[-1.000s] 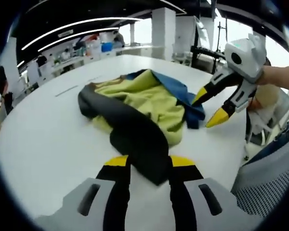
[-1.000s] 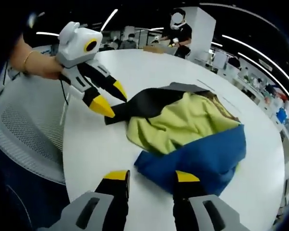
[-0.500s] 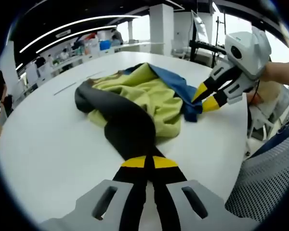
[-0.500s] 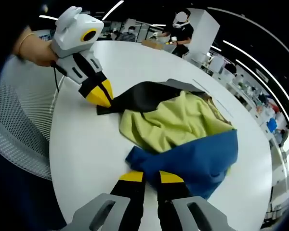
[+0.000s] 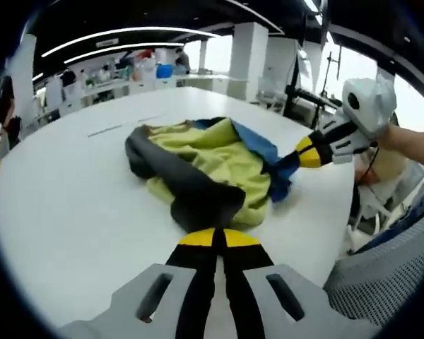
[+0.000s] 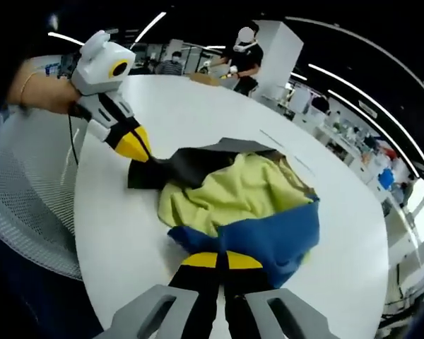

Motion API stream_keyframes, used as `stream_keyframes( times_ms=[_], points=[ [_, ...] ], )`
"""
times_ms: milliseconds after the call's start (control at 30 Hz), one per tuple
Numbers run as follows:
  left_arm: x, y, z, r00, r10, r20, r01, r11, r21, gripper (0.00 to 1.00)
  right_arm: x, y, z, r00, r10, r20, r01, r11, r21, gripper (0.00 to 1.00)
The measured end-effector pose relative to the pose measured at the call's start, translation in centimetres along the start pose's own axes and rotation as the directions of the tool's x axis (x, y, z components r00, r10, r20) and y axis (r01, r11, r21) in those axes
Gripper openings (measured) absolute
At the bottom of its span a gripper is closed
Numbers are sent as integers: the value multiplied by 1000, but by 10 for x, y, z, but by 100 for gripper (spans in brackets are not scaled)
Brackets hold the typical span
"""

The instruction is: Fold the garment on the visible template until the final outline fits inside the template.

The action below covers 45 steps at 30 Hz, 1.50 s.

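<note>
A crumpled garment (image 5: 212, 159) in black, yellow-green and blue lies bunched on the round white table (image 5: 71, 205). My left gripper (image 5: 214, 237) is shut on its black edge, at the bottom of the left gripper view. In from the right comes my right gripper (image 5: 308, 151), shut on the blue edge. In the right gripper view the garment (image 6: 233, 194) lies ahead, and my right gripper (image 6: 220, 260) pinches the blue cloth. The left gripper (image 6: 136, 145) holds the black corner at upper left. Thin lines (image 5: 120, 127) mark the tabletop beyond the garment.
A grey mesh chair (image 5: 385, 279) stands at the near table edge, seen again as the chair (image 6: 28, 205) in the right gripper view. A person (image 6: 244, 53) stands past the far side of the table. Desks and shelves (image 5: 127, 70) line the room behind.
Both grippers went from open beside the garment to shut on its edges. Since then the black and blue edges have been drawn slightly outward and both views have shifted.
</note>
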<state>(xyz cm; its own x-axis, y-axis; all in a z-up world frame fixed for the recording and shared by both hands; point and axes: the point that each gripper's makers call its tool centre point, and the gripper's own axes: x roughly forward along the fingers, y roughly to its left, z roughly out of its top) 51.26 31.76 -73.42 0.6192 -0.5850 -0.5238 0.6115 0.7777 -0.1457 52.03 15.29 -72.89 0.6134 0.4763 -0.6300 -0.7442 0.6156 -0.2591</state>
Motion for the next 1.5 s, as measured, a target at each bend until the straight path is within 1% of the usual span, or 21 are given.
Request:
stream_keyframes(
  times_ms=[33, 100, 200, 233, 333, 400, 500, 667, 700, 733, 800, 867, 900, 967, 1033, 1100, 1167, 1300, 1400, 1433, 1500],
  points=[
    [-4, 4, 6, 1000, 1, 23, 0, 999, -38, 0, -2, -4, 2, 1000, -8, 7, 8, 1000, 12, 0],
    [-11, 14, 15, 999, 19, 47, -15, 996, -87, 0, -7, -15, 6, 999, -33, 18, 32, 999, 42, 0],
    [-21, 27, 25, 997, 44, 63, -38, 995, -93, 0, -13, -32, 8, 997, -71, 27, 68, 994, 88, 0],
    [-27, 37, 29, 995, 75, 71, -68, 993, -91, 0, -16, -39, 9, 996, -86, 36, 82, 990, 113, 0],
    [-37, 52, 34, 991, 116, 73, -109, 990, -93, 0, -23, -54, 9, 992, -117, 46, 109, 983, 149, 0],
    [-45, 66, 37, 985, 156, 77, -150, 985, -81, 0, -27, -62, 7, 990, -133, 42, 125, 979, 158, 0],
    [-55, 81, 39, 979, 189, 82, -181, 979, -95, 0, -35, -80, 2, 983, -178, 34, 170, 971, 171, 0],
    [-69, 109, 39, 962, 260, 89, -248, 961, -122, 0, -44, -104, -5, 973, -228, 29, 217, 951, 219, 0],
    [-71, 112, 40, 959, 266, 97, -253, 959, -128, 0, -46, -106, -6, 972, -231, 31, 219, 949, 227, 0],
    [-74, 116, 43, 954, 276, 119, -258, 955, -144, 0, -48, -111, -6, 969, -242, 42, 225, 943, 246, 0],
    [-78, 121, 44, 948, 291, 129, -269, 949, -161, 0, -51, -117, -6, 966, -253, 47, 233, 938, 258, 0],
    [-81, 129, 43, 940, 319, 119, -297, 939, -173, 0, -53, -124, -9, 962, -270, 43, 249, 931, 266, 0],
    [-84, 136, 41, 933, 342, 112, -321, 932, -170, 0, -54, -125, -10, 961, -272, 41, 252, 930, 266, 0],
    [-88, 142, 41, 927, 358, 109, -337, 926, -170, 0, -56, -133, -14, 956, -290, 33, 271, 922, 275, 0],
    [-91, 149, 41, 921, 376, 103, -359, 920, -155, 0, -58, -141, -18, 954, -300, 27, 279, 915, 291, 0],
    [-94, 157, 40, 916, 394, 80, -385, 917, -108, 0, -60, -148, -22, 950, -311, 25, 288, 905, 313, 0],
    [-94, 162, 40, 912, 404, 70, -399, 913, -82, 0, -61, -156, -26, 946, -323, 20, 299, 895, 330, 0],
    [-93, 175, 35, 905, 423, 47, -418, 905, -80, 0, -60, -165, -35, 943, -334, -1, 312, 879, 361, 0],
    [-94, 189, 29, 895, 446, 23, -443, 893, -79, 0, -60, -173, -45, 940, -341, -18, 321, 864, 388, 0],
    [-95, 194, 27, 891, 453, 13, -451, 889, -80, 0, -60, -175, -47, 940, -340, -23, 321, 863, 391, 0],
    [-97, 202, 24, 885, 465, 4, -463, 883, -82, 0, -60, -179, -54, 937, -347, -33, 329, 849, 413, 0]
  ],
)
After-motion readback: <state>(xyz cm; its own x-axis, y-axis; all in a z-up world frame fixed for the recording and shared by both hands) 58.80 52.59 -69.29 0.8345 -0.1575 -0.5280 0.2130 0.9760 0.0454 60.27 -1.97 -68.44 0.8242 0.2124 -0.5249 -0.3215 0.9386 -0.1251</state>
